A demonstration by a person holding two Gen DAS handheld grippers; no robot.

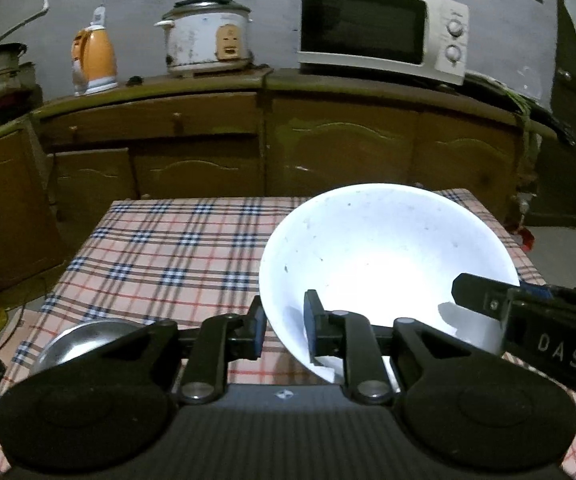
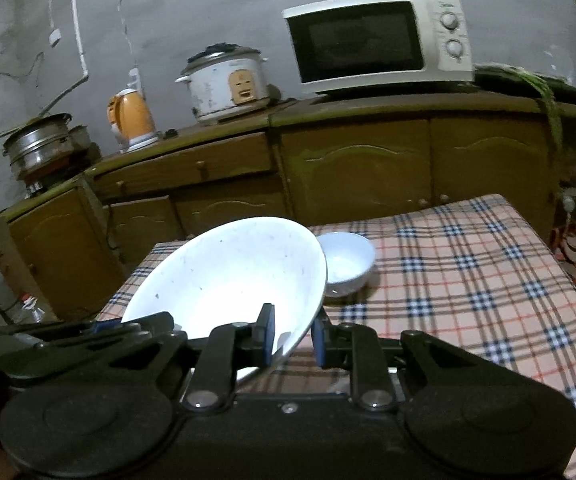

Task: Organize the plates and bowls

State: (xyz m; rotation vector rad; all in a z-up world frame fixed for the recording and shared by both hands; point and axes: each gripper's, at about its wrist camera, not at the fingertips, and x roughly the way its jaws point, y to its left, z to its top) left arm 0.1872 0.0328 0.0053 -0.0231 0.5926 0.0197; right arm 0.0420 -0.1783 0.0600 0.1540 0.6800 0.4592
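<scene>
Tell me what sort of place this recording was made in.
Most likely a home kitchen: a microwave, a rice cooker and an orange electric kettle stand on a wooden cabinet counter, with a table under a plaid tablecloth in front.

Home kitchen. Wooden cabinet [image 1: 272, 136] w/ drawers runs along a bare grey wall; on top of it: microwave [image 1: 384, 28], rice cooker [image 1: 206, 36], orange kettle [image 1: 94, 60], steel pots [image 2: 40, 148]. Plaid-clothed table [image 1: 176, 240] in front of cabinet.
</scene>
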